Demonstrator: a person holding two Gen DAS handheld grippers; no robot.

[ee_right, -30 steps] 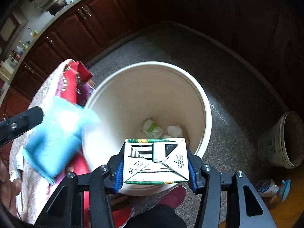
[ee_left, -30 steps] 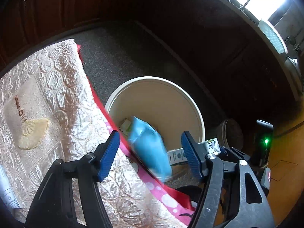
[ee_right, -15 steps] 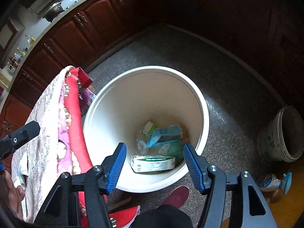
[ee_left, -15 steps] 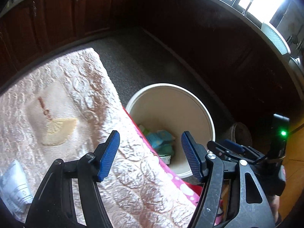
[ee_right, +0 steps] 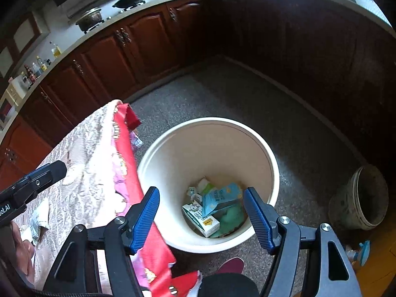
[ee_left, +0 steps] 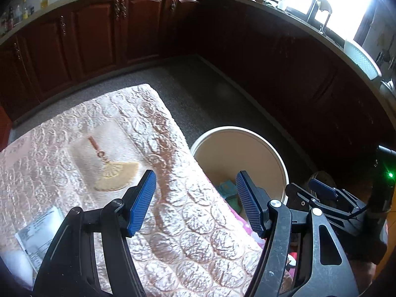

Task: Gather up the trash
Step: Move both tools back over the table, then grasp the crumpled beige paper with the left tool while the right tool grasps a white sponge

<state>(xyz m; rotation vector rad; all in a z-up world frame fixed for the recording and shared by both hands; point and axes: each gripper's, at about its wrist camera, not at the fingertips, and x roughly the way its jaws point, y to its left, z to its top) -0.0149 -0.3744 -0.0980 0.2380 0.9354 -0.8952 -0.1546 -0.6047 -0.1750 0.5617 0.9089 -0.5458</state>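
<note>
Both grippers empty – left gripper (ee_left: 195, 204) apart over the tablecloth (ee_left: 118, 133), right gripper (ee_right: 201, 216) w/ jaws just widened above the bin (ee_right: 173, 153) holding carton (ee_right: 201, 219) & blue pack (ee_right: 221, 196) – risk: crumpled wrapper (ee_left: 37, 240) near left's left finger gets overlooked.

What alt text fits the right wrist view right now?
The right claw hangs open and empty above a white bucket on the floor holding a milk carton, a blue packet and other scraps. A cloth-covered table stands beside the bucket.
</note>
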